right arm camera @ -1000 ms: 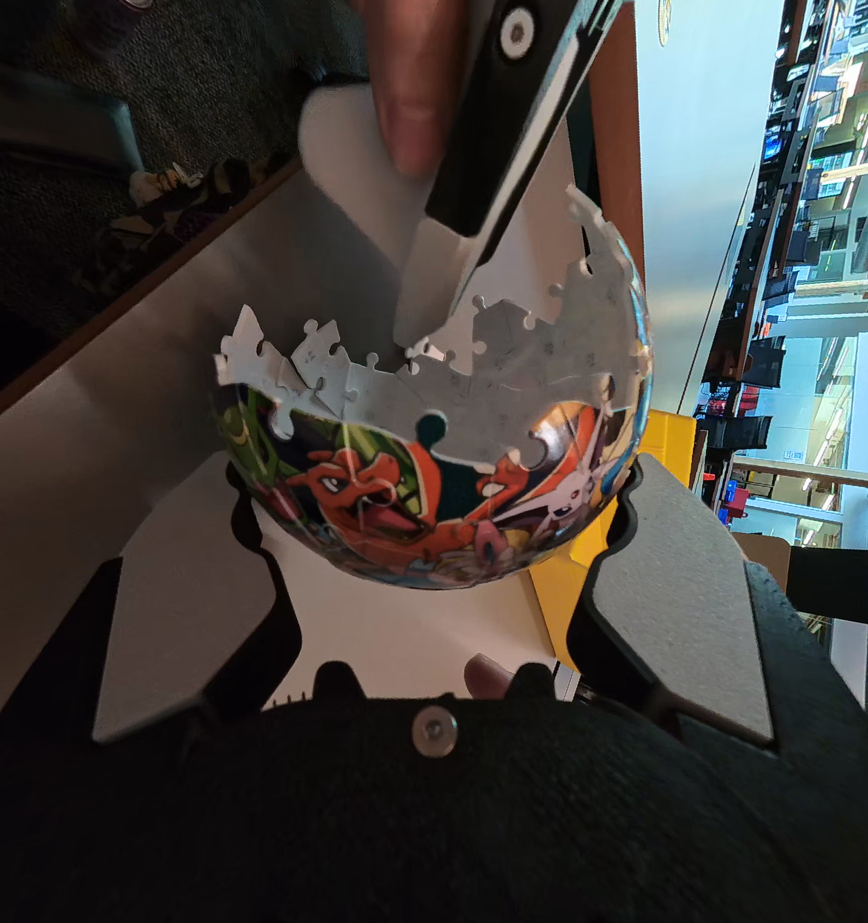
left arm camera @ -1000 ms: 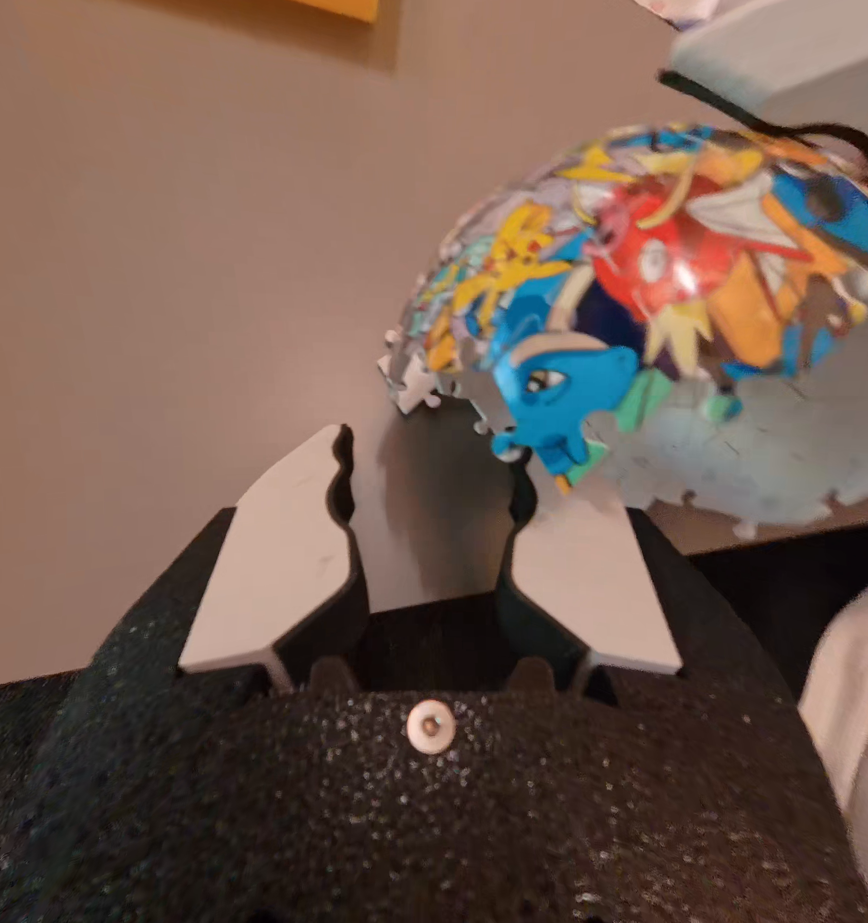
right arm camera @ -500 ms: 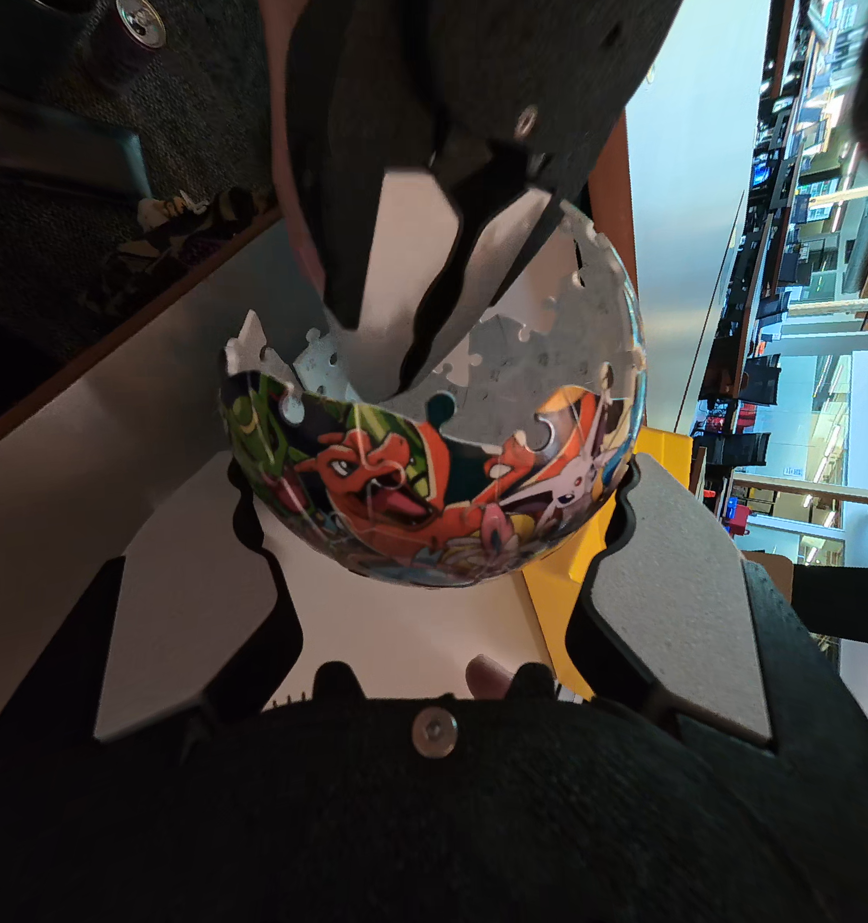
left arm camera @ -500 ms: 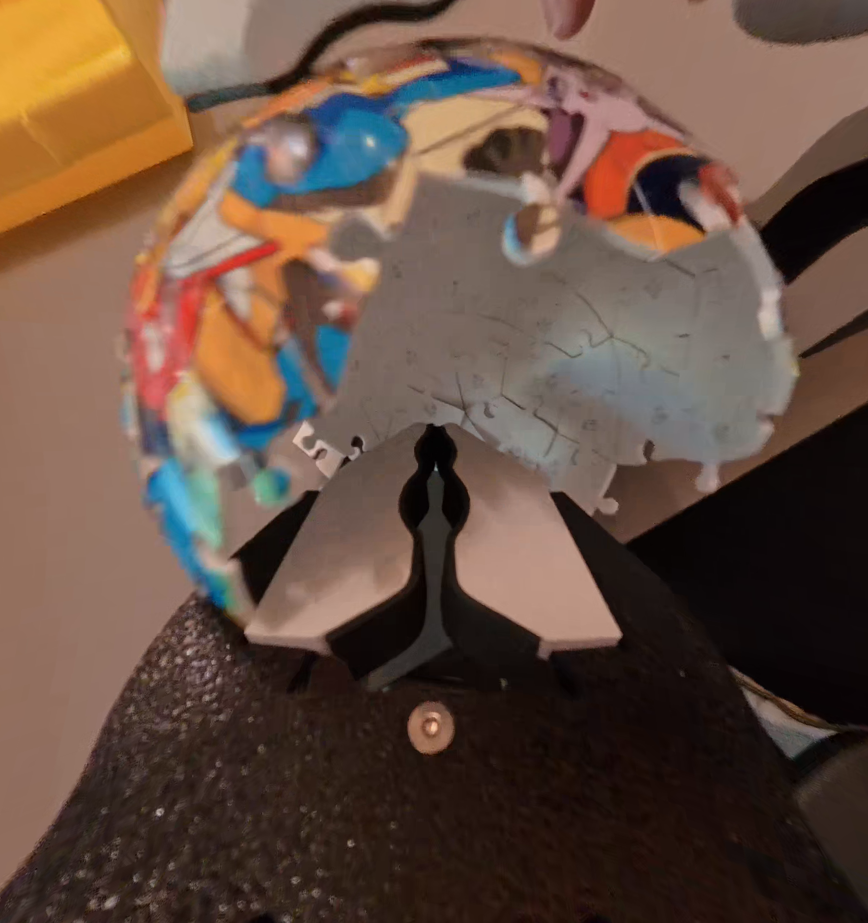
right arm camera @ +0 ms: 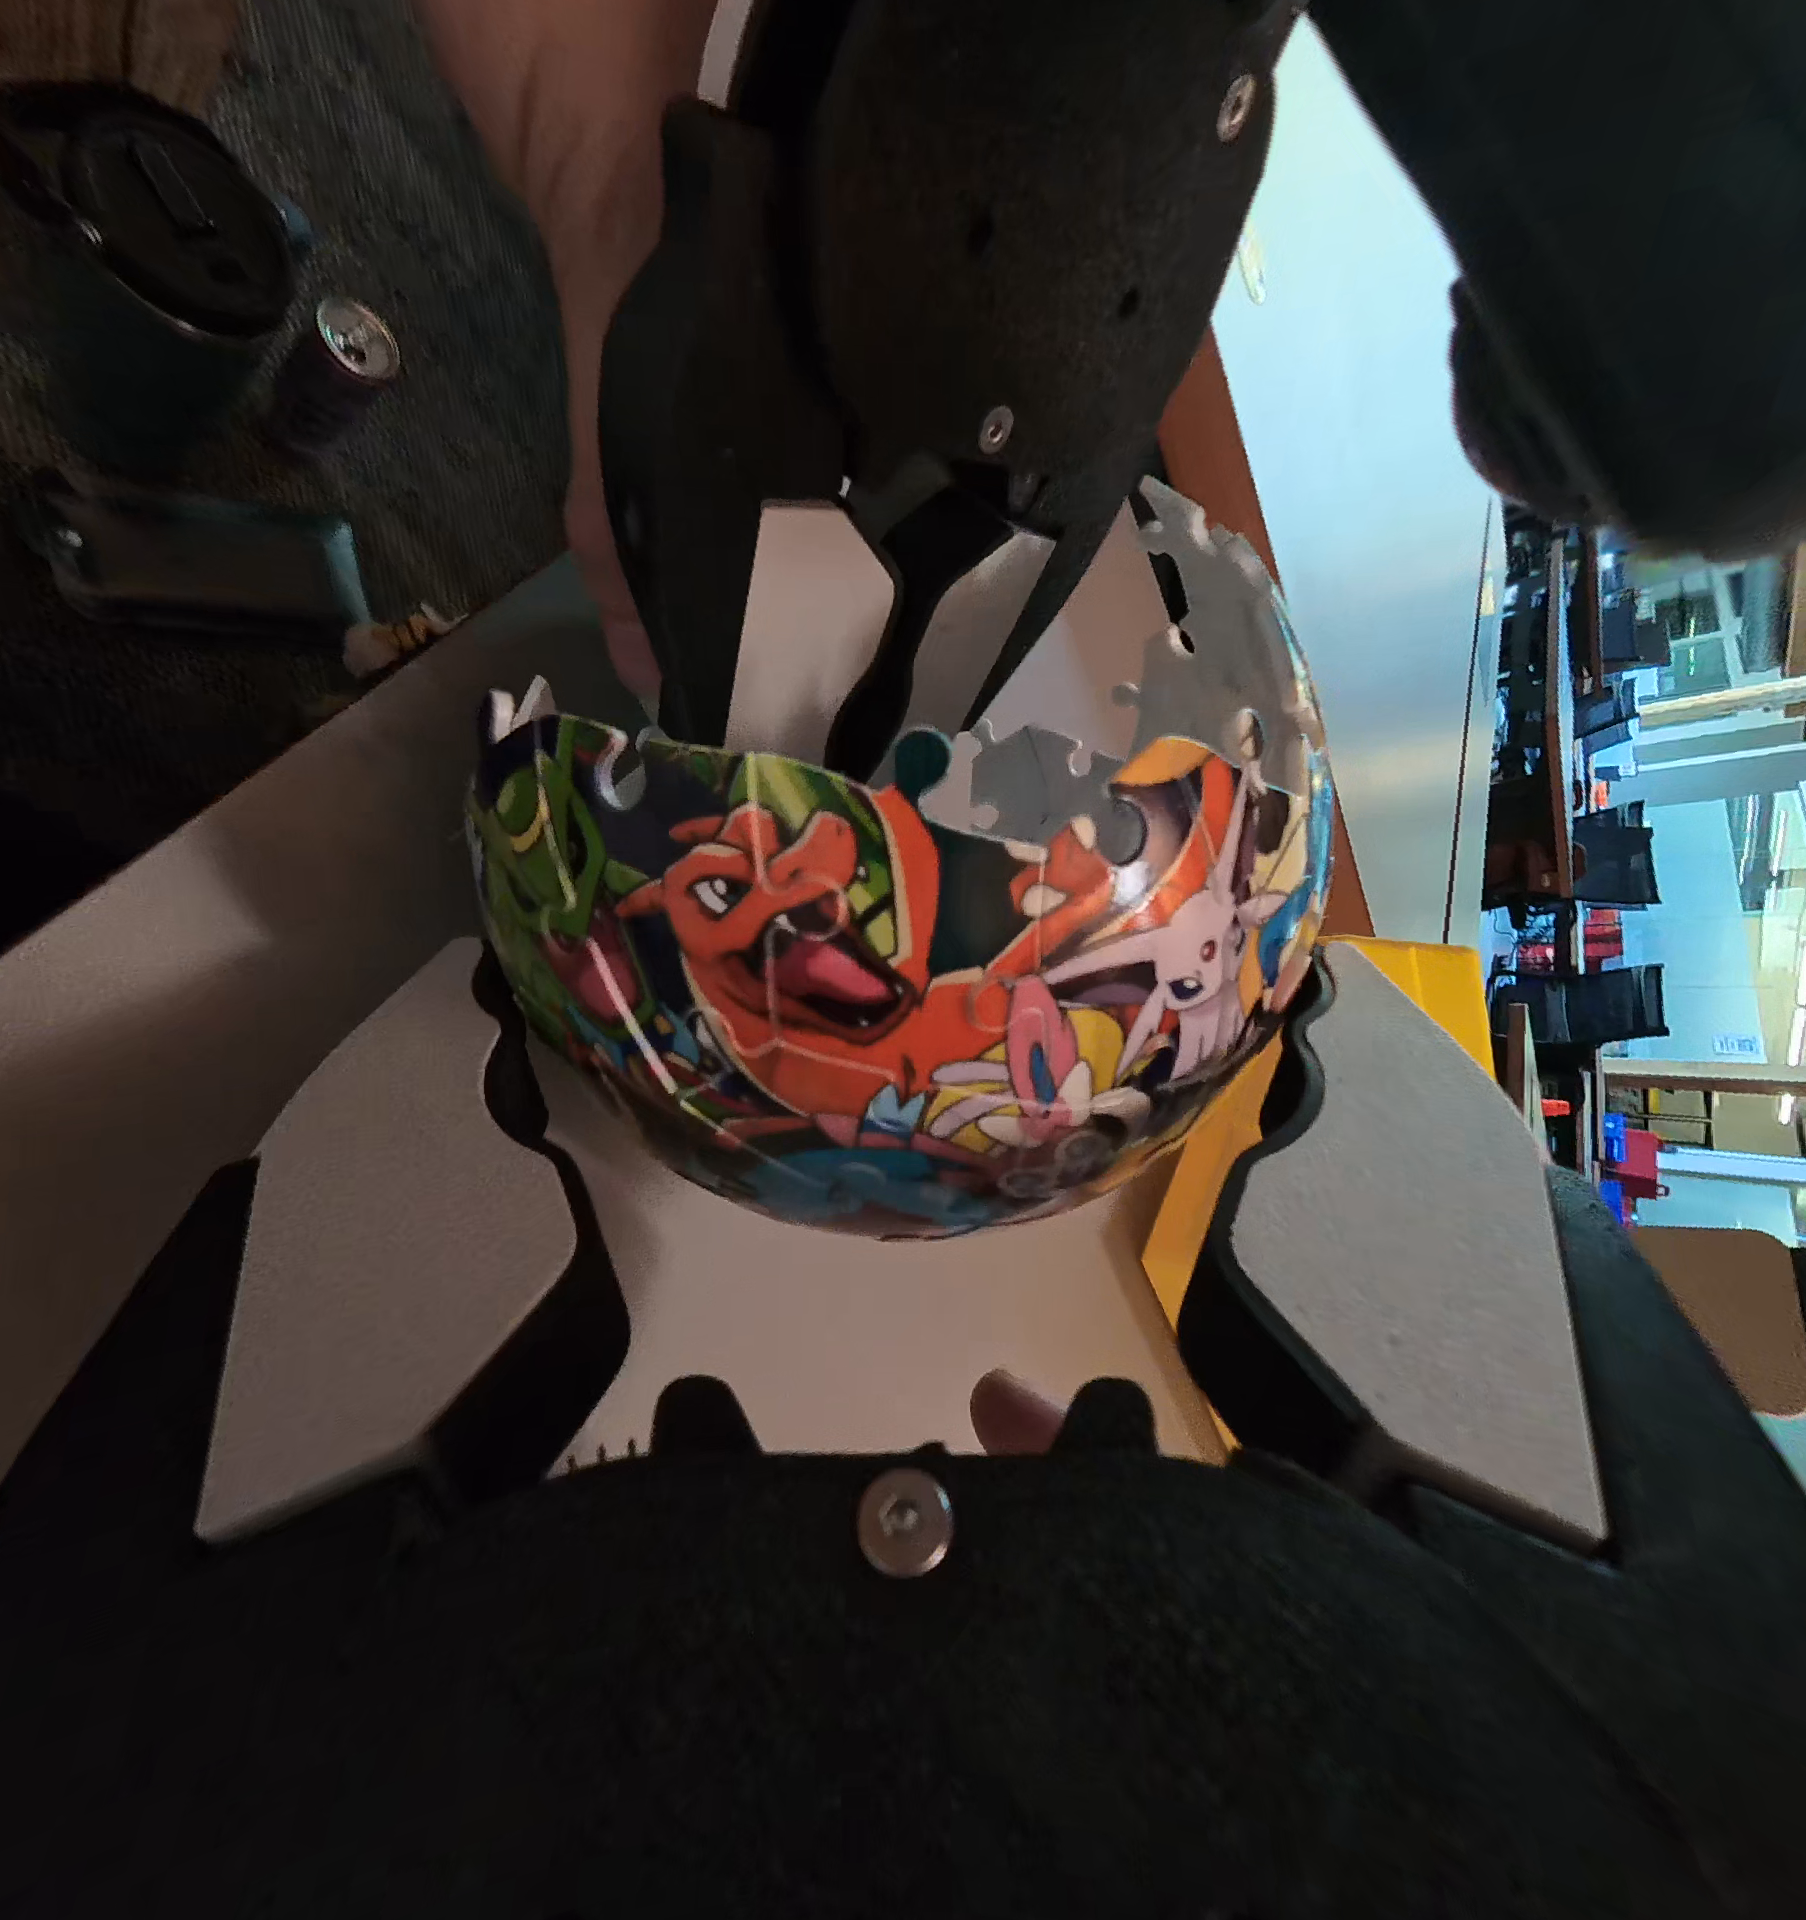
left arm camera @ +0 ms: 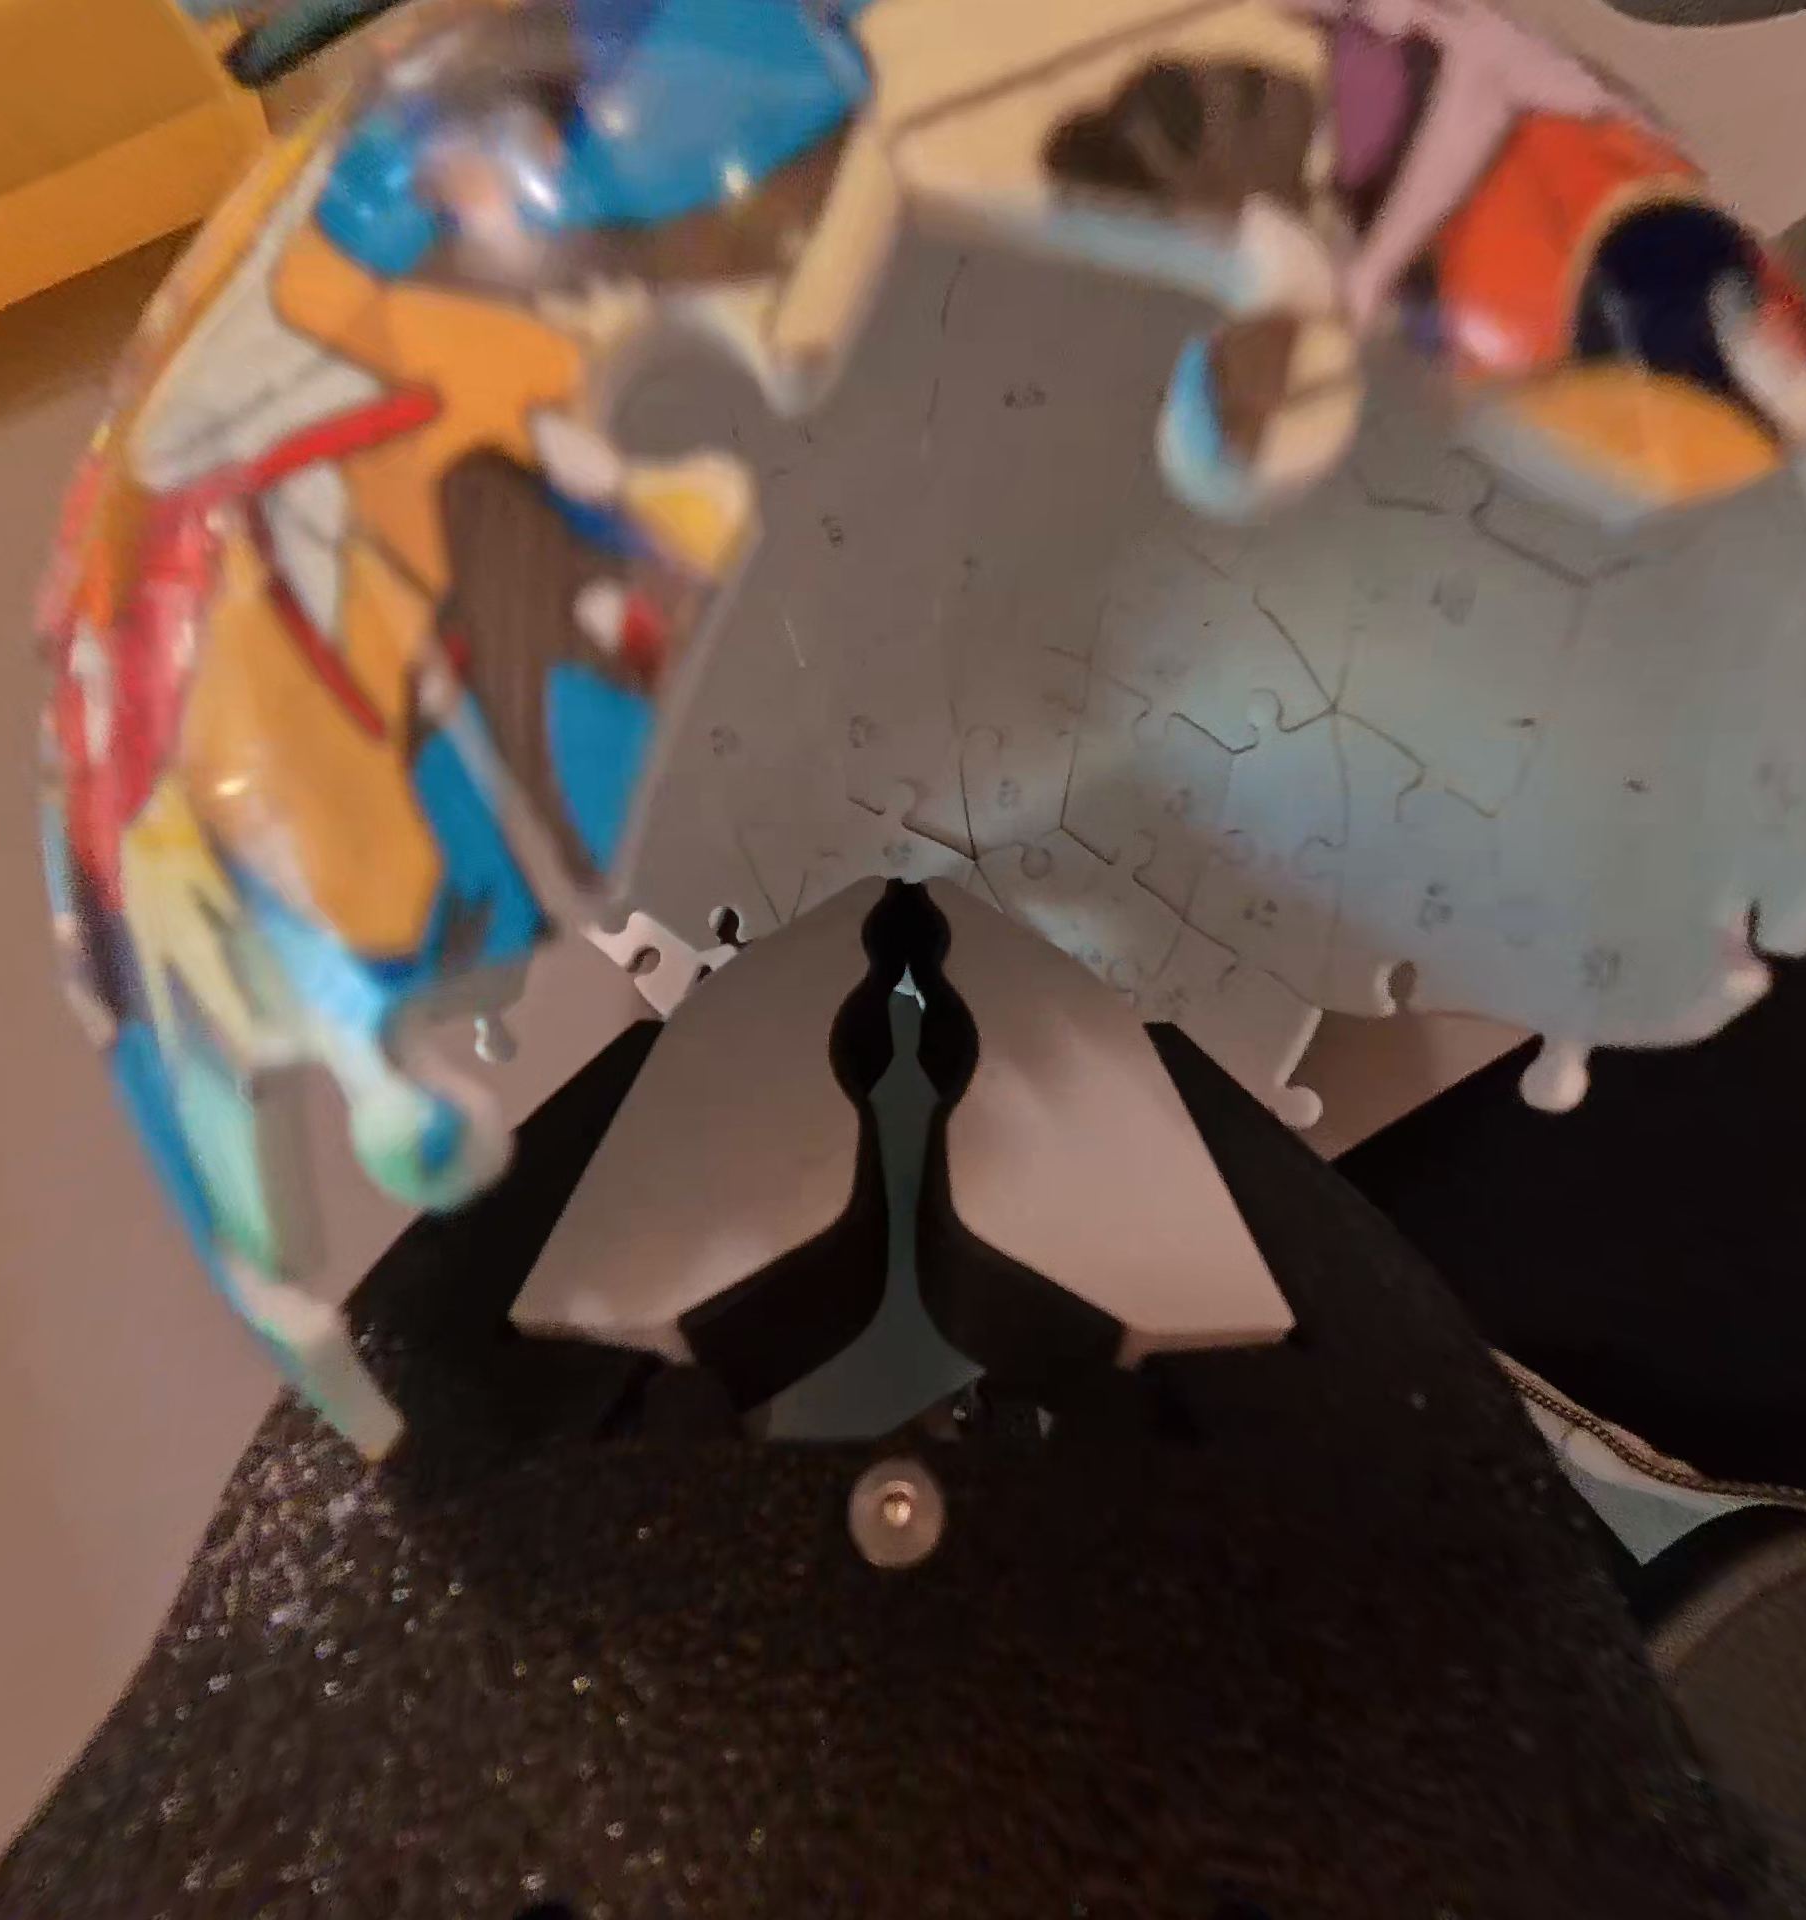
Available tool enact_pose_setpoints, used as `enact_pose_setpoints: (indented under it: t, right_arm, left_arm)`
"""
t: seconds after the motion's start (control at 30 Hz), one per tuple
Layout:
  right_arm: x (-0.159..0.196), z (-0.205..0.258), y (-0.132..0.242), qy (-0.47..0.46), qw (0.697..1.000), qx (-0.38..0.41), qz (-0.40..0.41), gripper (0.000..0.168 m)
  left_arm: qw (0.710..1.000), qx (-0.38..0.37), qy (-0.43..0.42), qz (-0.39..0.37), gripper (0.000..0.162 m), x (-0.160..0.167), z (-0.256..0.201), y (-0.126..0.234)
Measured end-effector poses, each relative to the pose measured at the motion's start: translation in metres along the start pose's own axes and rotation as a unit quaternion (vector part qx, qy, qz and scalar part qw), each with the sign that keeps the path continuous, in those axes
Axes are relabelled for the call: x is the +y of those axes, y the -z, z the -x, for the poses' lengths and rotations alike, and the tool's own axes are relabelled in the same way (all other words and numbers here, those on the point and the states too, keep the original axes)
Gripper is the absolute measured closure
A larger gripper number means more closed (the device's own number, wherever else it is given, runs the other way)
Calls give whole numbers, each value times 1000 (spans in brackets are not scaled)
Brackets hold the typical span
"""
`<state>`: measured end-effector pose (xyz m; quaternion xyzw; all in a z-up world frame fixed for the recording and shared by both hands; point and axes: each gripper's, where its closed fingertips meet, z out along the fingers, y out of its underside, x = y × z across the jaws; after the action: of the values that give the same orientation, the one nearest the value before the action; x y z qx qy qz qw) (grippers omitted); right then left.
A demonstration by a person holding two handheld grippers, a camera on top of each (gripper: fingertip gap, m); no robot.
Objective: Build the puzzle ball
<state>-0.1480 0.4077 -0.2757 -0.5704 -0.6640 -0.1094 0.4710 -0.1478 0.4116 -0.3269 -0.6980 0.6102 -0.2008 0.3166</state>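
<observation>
Ball [right arm camera: 899,977] half-built, wedged between right gripper [right arm camera: 899,997] fingers, which are spread wide and touching its sides. Left gripper [left arm camera: 904,904] fingers pressed near-together, tips inside the open shell; pinching anything: can't tell.

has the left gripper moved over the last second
Yes. In the right wrist view the left gripper has come down to the puzzle ball, which sits unchanged between the right gripper.
</observation>
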Motion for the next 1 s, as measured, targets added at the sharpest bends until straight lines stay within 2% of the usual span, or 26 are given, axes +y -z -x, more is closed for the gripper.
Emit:
enact_pose_setpoints:
  t: [0.23, 0.67, 1.0]
  right_arm:
    - [-2, -1, 2, -32, 996, -5, -82, 29]
    - [-7, -4, -8, 8, 996, 27, -88, 26]
    - [-4, -7, -8, -24, 996, 26, -80, 29]
  left_arm:
    - [1000, -1, -3, 28, 162, 1, -1, 0]
    - [1000, 5, 9, 16, 162, 0, -3, -1]
    - [1000, 17, -9, -2, 162, -1, -3, -1]
